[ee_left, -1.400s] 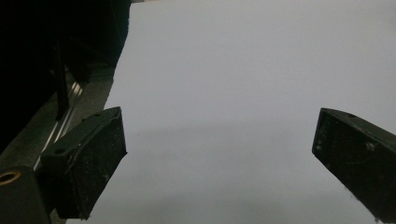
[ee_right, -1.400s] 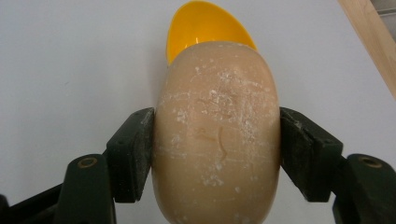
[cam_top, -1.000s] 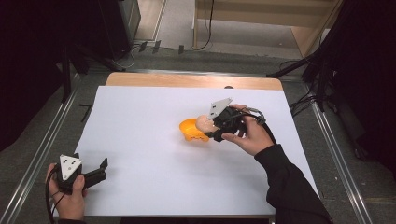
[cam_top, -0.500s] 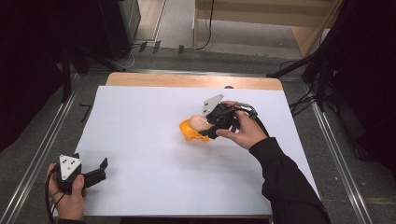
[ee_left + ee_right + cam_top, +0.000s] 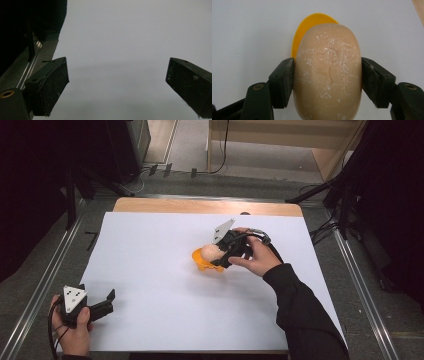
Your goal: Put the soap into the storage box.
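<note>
Beige soap bar (image 5: 328,72) is clamped between the right gripper's (image 5: 327,77) pads, with the yellow dish (image 5: 308,27) just beyond and below it. Judged step: seat the bar in the dish, so lower it centred over the rim before letting go. Left gripper (image 5: 117,85) idles, jaws apart, holding nothing, over the white sheet (image 5: 130,37).

Black right gripper (image 5: 220,257), grey three-cornered plate (image 5: 223,230), black cable; sleeve (image 5: 305,315) seemingly black.
</note>
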